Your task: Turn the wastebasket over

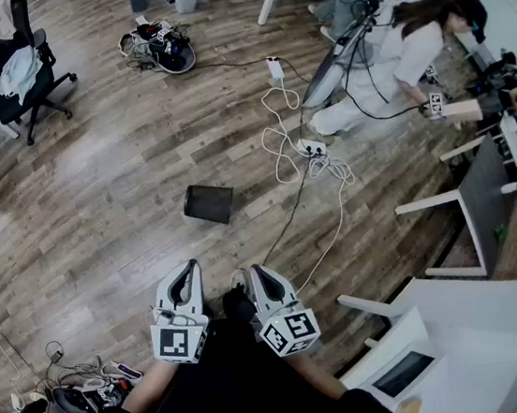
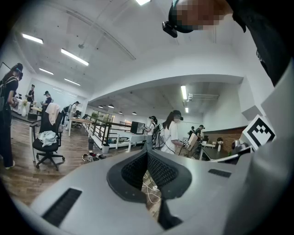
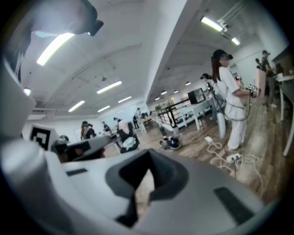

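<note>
Jaws of left gripper (image 2: 148, 183) and right gripper (image 3: 138, 183) pressed together, nothing between. Only head view shows wastebasket (image 1: 209, 203): black, on its side on wood floor (image 1: 114, 182), well ahead of both grippers. White cables (image 1: 301, 153) lie near its right. Person in white (image 1: 382, 66) stands beyond them. Office chair (image 1: 18, 67) at far left.

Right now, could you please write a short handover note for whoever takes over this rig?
Left hand-held gripper: shut, empty.
Right hand-held gripper: shut, empty.
Wastebasket: lying on its side on the wooden floor, ahead of both grippers and apart from them.
Done: nothing yet.
Left: reach the wastebasket, grip it, turn it over.
</note>
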